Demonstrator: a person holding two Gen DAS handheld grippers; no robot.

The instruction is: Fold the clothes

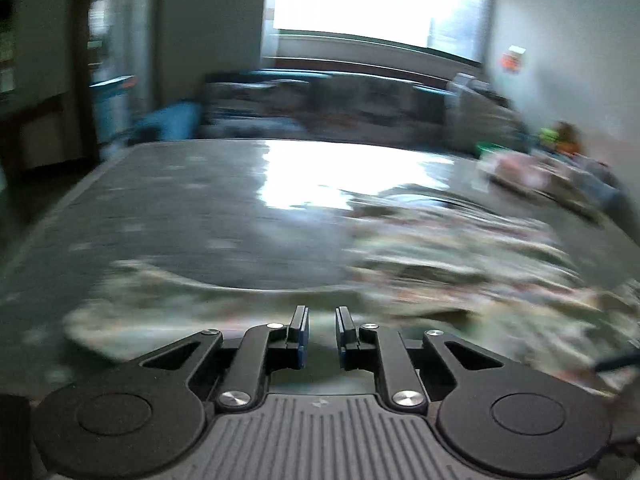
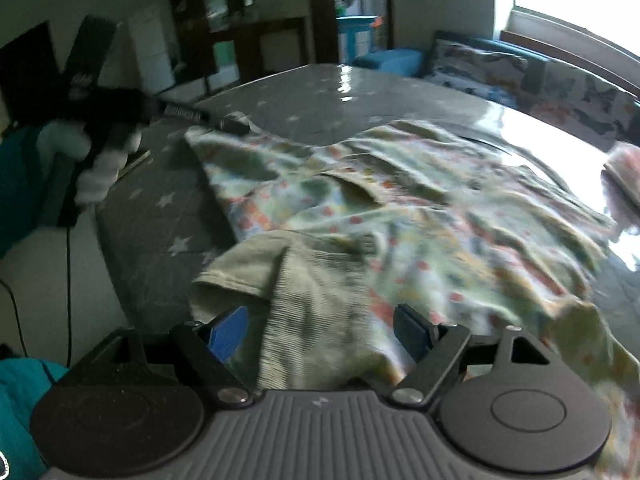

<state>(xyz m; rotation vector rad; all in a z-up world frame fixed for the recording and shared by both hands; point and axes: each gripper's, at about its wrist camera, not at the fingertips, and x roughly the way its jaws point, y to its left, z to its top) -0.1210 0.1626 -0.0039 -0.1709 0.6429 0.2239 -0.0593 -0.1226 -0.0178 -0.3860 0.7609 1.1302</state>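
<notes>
Ribbed cuff of crumpled patterned garment [image 2: 392, 216] between right gripper's [image 2: 320, 332] wide jaws; left's [image 1: 322, 334] narrow.

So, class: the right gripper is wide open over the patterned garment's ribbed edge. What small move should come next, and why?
Probably close the right gripper on the ribbed hem of the garment. Its fingers already straddle that bunched edge without pinching it, and the cloth lies spread on the table, unfolded.

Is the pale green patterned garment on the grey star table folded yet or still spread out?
Mostly spread: the pale green patterned garment lies rumpled across the grey star table, only its ribbed hem turned over between the right gripper's open fingers.
</notes>
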